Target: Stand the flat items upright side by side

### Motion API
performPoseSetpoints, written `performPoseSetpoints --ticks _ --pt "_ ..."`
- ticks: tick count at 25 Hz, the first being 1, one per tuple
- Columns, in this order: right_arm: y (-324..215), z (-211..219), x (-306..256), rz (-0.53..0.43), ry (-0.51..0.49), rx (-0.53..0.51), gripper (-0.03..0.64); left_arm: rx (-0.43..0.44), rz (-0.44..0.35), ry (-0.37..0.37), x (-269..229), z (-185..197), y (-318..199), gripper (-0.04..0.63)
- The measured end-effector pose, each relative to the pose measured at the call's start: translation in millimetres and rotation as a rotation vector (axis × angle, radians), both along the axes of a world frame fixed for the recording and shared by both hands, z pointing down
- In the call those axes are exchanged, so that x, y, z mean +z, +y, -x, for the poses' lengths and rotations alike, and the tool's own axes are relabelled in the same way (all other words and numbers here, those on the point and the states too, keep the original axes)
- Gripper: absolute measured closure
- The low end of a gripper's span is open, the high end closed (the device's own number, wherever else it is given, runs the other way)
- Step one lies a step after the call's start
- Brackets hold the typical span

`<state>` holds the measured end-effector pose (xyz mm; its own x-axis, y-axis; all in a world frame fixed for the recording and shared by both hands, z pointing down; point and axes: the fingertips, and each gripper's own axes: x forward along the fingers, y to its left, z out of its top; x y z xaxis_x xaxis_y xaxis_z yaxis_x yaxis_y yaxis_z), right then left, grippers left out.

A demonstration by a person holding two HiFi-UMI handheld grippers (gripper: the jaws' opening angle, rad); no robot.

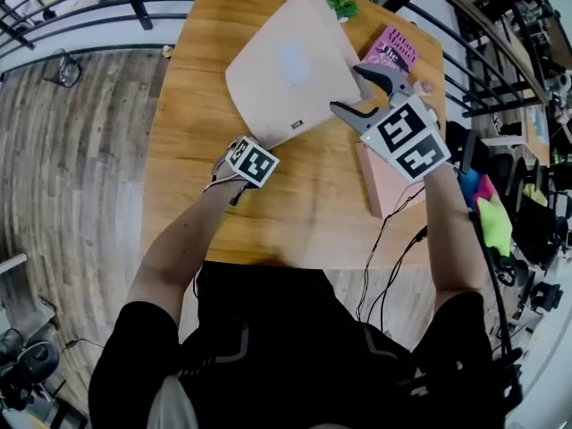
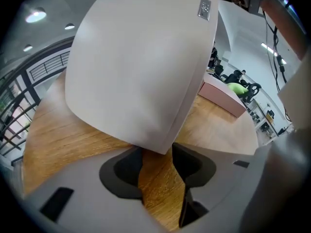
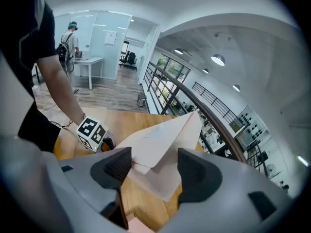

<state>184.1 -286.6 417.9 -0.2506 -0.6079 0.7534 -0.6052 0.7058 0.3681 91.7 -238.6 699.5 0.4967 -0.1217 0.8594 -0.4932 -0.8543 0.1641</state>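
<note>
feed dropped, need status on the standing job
Left claw shut on big pale folder, low corner; folder tilted. Right claw open at its edge. Pink book flat beside it, not in the way.

Overhead, two jaw-level; shared white case (image 1: 286,70)

right gripper (image 1: 347,89) hides parts of the pink box (image 1: 382,190) and white case (image 1: 286,70).
</note>
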Motion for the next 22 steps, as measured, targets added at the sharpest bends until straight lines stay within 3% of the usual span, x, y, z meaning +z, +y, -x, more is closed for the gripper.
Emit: performPoseSetpoints --ticks 4,14,22 --pt "-0.9 14.4 -2.8 -0.042 0.062 -0.039 0.313 0.076 -0.032 -0.027 2.3 0.0 7.4 0.385" --pt "-8.5 22.2 -0.7 -0.038 0.169 -0.134 0.314 0.176 0.060 -0.069 3.7 0.2 12.6 0.370" --pt "-8.9 36.1 -2.4 -0.013 0.223 -0.249 0.316 0.208 0.129 -0.023 0.4 0.4 16.5 0.330"
